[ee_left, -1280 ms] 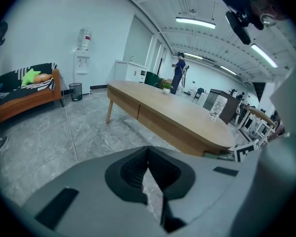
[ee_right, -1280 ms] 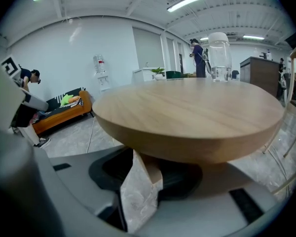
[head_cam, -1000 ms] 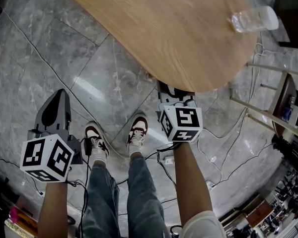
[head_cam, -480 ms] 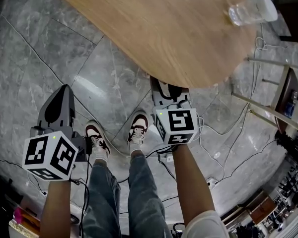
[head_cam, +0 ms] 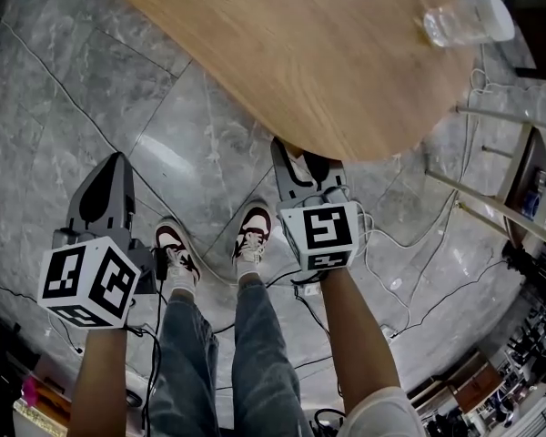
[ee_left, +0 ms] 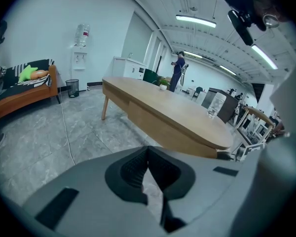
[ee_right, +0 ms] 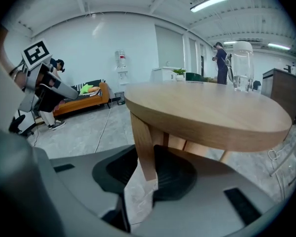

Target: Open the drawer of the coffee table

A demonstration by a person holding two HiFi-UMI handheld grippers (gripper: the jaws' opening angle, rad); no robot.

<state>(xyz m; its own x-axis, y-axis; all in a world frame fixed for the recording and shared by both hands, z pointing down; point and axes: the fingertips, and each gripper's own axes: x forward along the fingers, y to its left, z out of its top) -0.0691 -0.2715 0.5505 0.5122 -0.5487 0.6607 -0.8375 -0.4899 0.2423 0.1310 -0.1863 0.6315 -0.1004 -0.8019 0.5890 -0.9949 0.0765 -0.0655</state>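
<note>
Both bare forearms reach forward and down, the left forearm (head_cam: 102,381) well out to the side and the right forearm (head_cam: 353,330) nearer the middle, each hand hidden behind its gripper's marker cube. The left gripper (head_cam: 115,160) has its jaws together at the tips with nothing between them. The right gripper (head_cam: 289,151) is closing its jaws, with a narrow gap left in which a table leg (ee_right: 144,147) shows, not pinched.

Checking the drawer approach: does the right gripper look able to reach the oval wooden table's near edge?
Probably yes: the right gripper sits at the near edge of the oval wooden table, nothing between them; its jaws are closing, gripping nothing, a leg beyond.
</note>
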